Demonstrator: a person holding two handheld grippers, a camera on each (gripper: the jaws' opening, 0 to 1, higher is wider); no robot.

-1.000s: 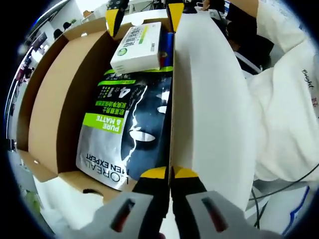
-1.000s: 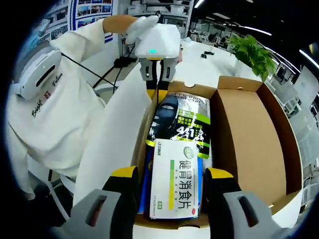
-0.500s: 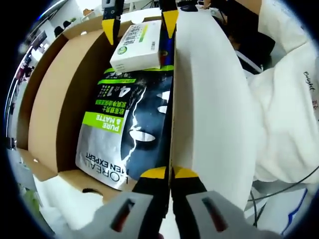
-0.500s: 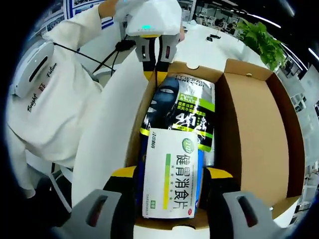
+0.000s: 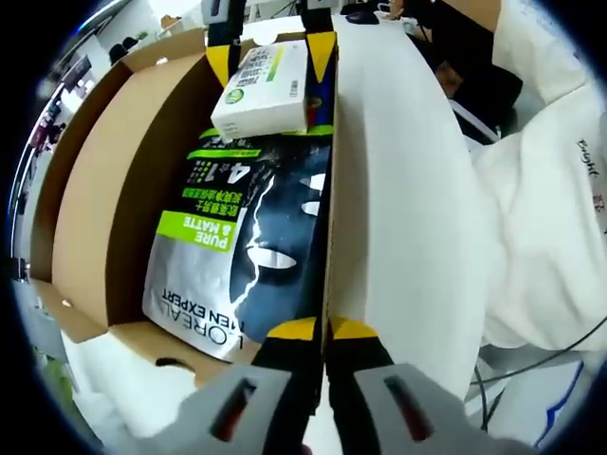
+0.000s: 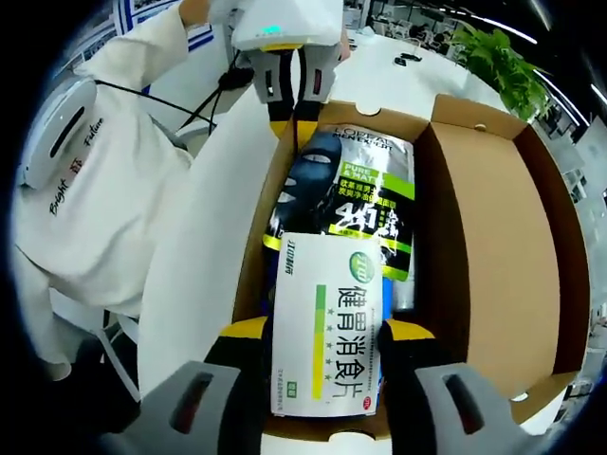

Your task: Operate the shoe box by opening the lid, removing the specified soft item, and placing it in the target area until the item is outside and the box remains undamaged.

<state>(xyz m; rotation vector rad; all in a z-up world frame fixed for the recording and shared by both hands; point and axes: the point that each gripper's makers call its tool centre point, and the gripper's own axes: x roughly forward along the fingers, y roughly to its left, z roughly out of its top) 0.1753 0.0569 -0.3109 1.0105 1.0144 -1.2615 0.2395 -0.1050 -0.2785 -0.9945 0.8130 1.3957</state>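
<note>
An open shoe box with brown inner walls holds a black and silver L'Oreal mask pouch lying flat. On the pouch's end rests a white and green medicine carton. My left gripper is shut on the edge of the white lid, which stands raised along one long side. My right gripper is open inside the box, one yellow fingertip on each side of the carton and close to it.
The person's white sleeve lies just beyond the lid, with black cables near it. A white desk and a green plant stand past the box's far end.
My right gripper has come further down into the box, so its jaws now flank the carton closely. The left gripper keeps its hold on the lid.
</note>
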